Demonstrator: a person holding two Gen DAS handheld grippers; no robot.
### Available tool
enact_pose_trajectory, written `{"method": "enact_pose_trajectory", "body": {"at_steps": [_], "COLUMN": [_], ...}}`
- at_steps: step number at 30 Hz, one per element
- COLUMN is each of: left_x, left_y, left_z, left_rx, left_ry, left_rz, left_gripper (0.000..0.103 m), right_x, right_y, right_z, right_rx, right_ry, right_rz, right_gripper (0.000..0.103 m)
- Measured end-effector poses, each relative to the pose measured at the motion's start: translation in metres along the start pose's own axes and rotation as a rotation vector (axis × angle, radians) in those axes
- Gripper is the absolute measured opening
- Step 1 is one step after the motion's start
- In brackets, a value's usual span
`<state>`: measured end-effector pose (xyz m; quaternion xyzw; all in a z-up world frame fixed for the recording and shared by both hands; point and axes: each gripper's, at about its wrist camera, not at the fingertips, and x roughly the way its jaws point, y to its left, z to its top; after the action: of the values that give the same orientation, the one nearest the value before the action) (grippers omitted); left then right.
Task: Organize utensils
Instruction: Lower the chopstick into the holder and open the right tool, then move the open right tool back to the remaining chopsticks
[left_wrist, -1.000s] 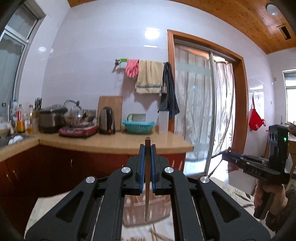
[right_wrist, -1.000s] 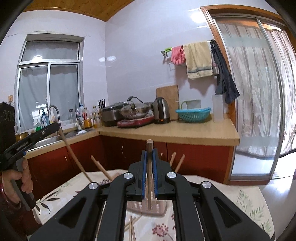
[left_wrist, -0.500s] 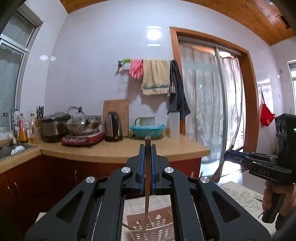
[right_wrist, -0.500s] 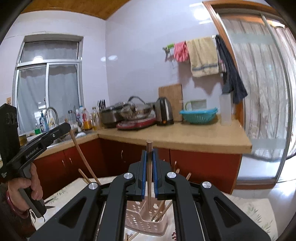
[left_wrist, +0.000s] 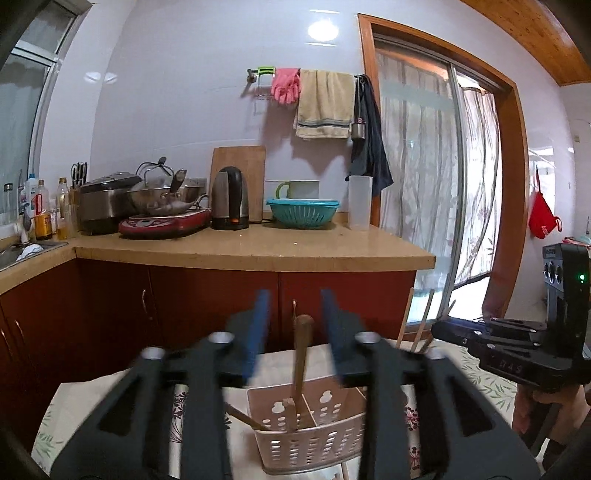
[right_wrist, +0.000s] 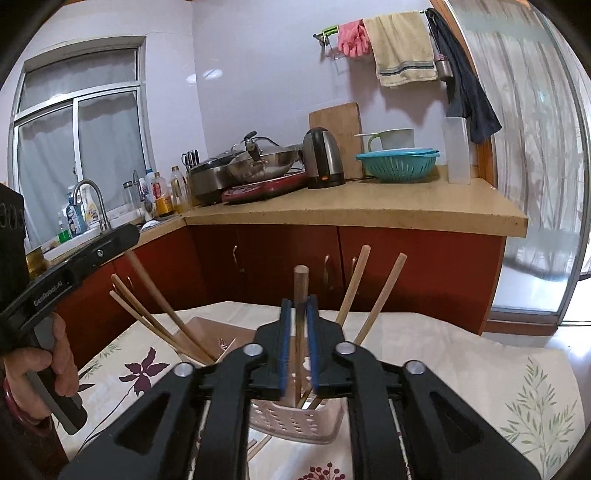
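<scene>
My left gripper (left_wrist: 295, 306) hangs over a pale perforated utensil basket (left_wrist: 310, 439) on the table. Its jaws are opening and stand well apart. A brown chopstick (left_wrist: 301, 354) stands loose between them, its lower end inside the basket. My right gripper (right_wrist: 299, 302) is over the same basket (right_wrist: 295, 421). Its jaws are opening too, and a dark brown chopstick (right_wrist: 300, 291) stands in the narrow gap with a sliver of space beside it. Several wooden chopsticks (right_wrist: 380, 295) lean in the basket's compartments.
The table wears a floral cloth (right_wrist: 461, 362). Behind it runs a red-fronted kitchen counter (right_wrist: 369, 206) with a kettle (right_wrist: 323, 158), a wok, a teal colander and bottles by the sink. A glass sliding door (left_wrist: 424, 184) is on the right. A hand (right_wrist: 59, 362) grips the left tool's handle.
Both grippers have sunk toward the basket, which now sits closer below them. Both sets of jaws, earlier shut on a chopstick each, have parted, the left ones widely.
</scene>
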<state>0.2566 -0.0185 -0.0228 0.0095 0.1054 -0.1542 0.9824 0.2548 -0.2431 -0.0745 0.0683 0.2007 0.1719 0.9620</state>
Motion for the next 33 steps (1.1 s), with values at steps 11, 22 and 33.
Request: {"method": "enact_pose_trajectory", "body": {"at_steps": [11, 22, 33], "left_x": [-0.040, -0.096, -0.124], "left_y": [-0.006, -0.016, -0.028], "left_z": [0.011, -0.038, -0.137], "left_rx": [-0.002, -0.016, -0.022], "left_ry": [-0.050, 0.036, 0.230], "left_rz": [0.005, 0.036, 0.044], "left_gripper": [0.070, 0.071, 0.071], "right_x": [-0.047, -0.097, -0.108], "right_y": [0.010, 0.014, 0.010], "right_z": [0.009, -0.036, -0.143], "right_rx": [-0.034, -0.023, 0.020], "right_ry": [-0.100, -0.068, 0.065], "right_rz": [-0.045, -0.063, -0.060], "right_gripper": [0.046, 0.046, 0.046]}}
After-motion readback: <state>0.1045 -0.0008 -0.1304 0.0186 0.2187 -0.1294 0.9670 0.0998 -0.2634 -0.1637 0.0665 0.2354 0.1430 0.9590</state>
